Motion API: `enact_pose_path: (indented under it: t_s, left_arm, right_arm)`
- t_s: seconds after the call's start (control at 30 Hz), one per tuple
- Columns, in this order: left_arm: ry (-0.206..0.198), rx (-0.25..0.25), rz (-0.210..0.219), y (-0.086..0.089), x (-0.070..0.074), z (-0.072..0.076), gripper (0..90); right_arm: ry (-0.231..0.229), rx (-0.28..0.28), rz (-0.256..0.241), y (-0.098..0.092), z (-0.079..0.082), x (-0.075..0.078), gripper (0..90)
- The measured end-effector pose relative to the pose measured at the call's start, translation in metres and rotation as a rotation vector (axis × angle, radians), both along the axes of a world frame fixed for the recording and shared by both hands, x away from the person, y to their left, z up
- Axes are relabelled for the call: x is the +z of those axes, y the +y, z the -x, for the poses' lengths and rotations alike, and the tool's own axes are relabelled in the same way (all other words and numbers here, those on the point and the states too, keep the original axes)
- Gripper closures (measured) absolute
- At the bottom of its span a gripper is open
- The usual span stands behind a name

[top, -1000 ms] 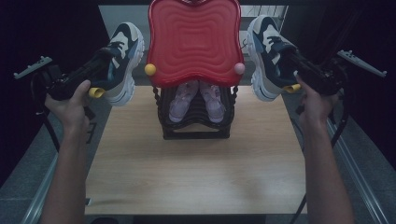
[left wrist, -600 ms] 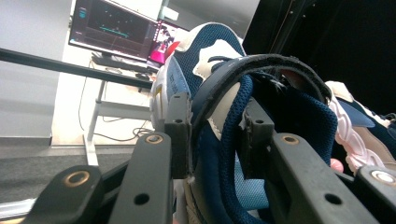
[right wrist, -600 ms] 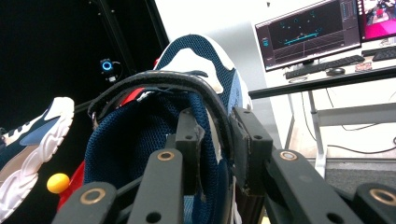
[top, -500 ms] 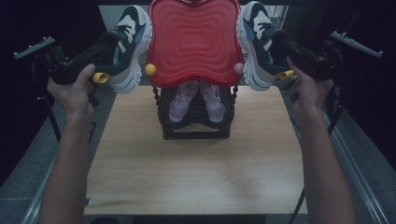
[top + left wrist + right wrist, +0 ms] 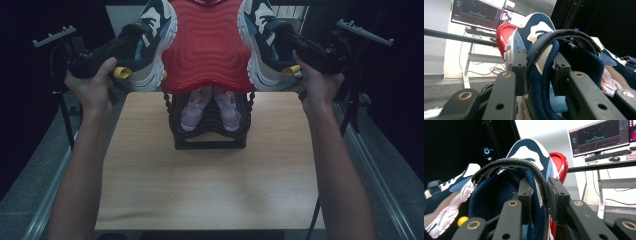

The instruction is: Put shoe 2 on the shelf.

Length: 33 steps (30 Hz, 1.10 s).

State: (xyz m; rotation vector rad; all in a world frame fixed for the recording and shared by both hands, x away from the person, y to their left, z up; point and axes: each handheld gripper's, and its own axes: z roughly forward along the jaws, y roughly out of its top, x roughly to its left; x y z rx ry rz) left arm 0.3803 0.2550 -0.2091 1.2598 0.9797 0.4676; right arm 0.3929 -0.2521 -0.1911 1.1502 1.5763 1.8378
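Above the red rack top (image 5: 207, 50), each gripper (image 5: 131, 42) (image 5: 281, 37) is clamped on 1 navy sneaker's (image 5: 152, 45) (image 5: 260, 42) collar, apparently firmly.

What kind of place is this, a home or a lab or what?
Most likely a lab or recording workspace, not a home. Monitors showing graphs sit on a desk with a keyboard, black curtains close in the wooden table, and a small camera with a lit ring hangs on a black frame.

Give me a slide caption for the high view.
Both grippers, left and right, hold navy sneakers beside a red rack top.
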Motion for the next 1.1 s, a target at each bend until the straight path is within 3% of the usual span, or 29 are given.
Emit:
enact_pose_path:
  t_s: [0.2,0.53,0.9,1.1]
  left_arm:
    - [0.000,-0.010,0.012,-0.007,0.004,-0.005,69.8]
    - [0.004,-0.008,-0.004,-0.024,0.014,-0.016,69.8]
    - [0.005,-0.011,-0.031,-0.046,0.023,-0.028,69.8]
    - [0.004,0.003,-0.057,-0.057,0.027,-0.034,69.8]
  right_arm:
    - [0.006,0.020,0.003,0.013,-0.005,0.001,73.5]
    - [0.008,0.042,0.000,0.033,-0.015,0.009,73.4]
    - [0.010,0.052,0.015,0.058,-0.026,0.018,73.2]
    - [0.026,0.037,-0.006,0.064,-0.036,0.014,73.2]
